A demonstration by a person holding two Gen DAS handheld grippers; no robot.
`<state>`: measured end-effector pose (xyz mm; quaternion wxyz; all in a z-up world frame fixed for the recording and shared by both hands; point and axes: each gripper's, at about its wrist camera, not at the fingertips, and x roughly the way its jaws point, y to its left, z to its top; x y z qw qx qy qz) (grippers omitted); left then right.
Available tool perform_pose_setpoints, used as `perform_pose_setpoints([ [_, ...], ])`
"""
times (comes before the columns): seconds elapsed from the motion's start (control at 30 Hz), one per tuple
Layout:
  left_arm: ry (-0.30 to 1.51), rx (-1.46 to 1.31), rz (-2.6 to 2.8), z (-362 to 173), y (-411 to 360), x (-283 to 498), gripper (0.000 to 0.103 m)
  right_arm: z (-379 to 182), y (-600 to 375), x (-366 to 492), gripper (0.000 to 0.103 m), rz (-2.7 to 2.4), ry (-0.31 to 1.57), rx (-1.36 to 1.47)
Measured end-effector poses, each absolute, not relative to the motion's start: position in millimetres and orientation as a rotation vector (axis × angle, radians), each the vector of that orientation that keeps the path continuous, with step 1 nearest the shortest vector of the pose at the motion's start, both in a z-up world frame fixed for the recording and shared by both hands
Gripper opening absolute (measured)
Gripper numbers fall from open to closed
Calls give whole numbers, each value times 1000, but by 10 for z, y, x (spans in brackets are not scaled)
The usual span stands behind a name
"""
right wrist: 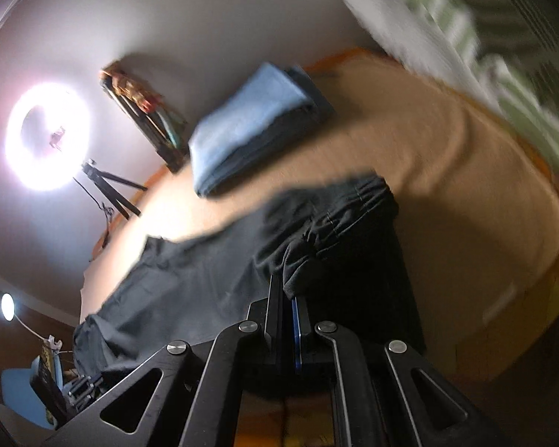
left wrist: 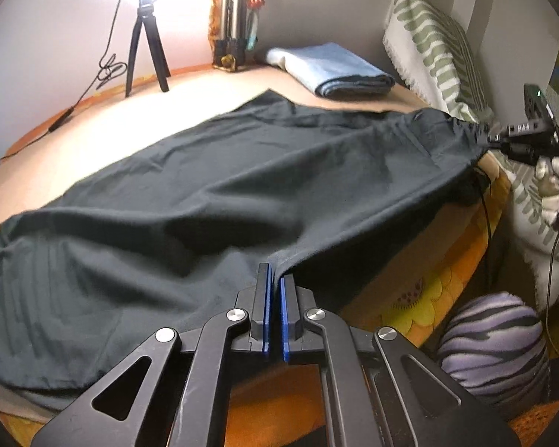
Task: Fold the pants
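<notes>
- Two hand-held grippers are on the black pants [left wrist: 212, 186], one at each end, so the cloth hangs taut between them instead of bunching.
- Left hand-held gripper [left wrist: 275, 283]: blue pads nearly together, pinching a fold of dark cloth at the near edge, prob. around the crotch/leg seam. Narrow, holding pants.
- Right hand-held gripper [right wrist: 289, 298]: jaws squeezed onto the gathered elastic waistband [right wrist: 354, 201]. From the left view it sits off at the far right [left wrist: 518, 138], pulling that waistband corner up and out.
- Pants lie spread across the bed [left wrist: 190, 104], legs toward the left, waist to the right by the bed edge. Most of the cloth rests on the sheet; only the gripped parts lift.
- Folded blue towel [left wrist: 335, 70] sits well apart at the back near the wall, out of the way; looks like a done item or a spare, can't tell which.
- Tripod [left wrist: 145, 44] and ring light [right wrist: 48, 136] stand at the back, lighting the bed.
- Striped pillow [left wrist: 436, 48] leans at the right wall, near the waist end.
- My guess: lengthwise fold in hand, one leg to go over the other. Right view is blurred, so detail there is rough.
</notes>
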<state>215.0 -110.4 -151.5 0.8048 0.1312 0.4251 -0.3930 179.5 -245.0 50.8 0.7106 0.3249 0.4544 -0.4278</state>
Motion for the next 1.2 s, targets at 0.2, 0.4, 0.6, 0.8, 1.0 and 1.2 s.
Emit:
perform_pose_setpoints([
  [0.2, 929, 285, -841, -1556, -1058, 2065, 3, 126, -2436, 1474, 1, -957, 1094, 804],
  [0.4, 935, 285, -846, -1563, -1026, 2004, 3, 261, -2343, 1440, 1, -925, 1092, 768],
  [0.6, 958, 274, -843, -1556, -901, 1921, 7, 251, -2408, 1326, 25, -946, 1176, 749],
  [0.8, 930, 168, -784, -1350, -486, 1885, 31, 616, -2287, 1480, 40, -860, 1179, 605],
  [1.0, 885, 67, -590, -1250, 207, 1997, 36, 775, -2052, 2193, 44, -658, 1173, 409],
  [1.2, 877, -128, -331, -1258, 1202, 2294, 37, 516, -1939, 3112, 71, -460, 1156, 244],
])
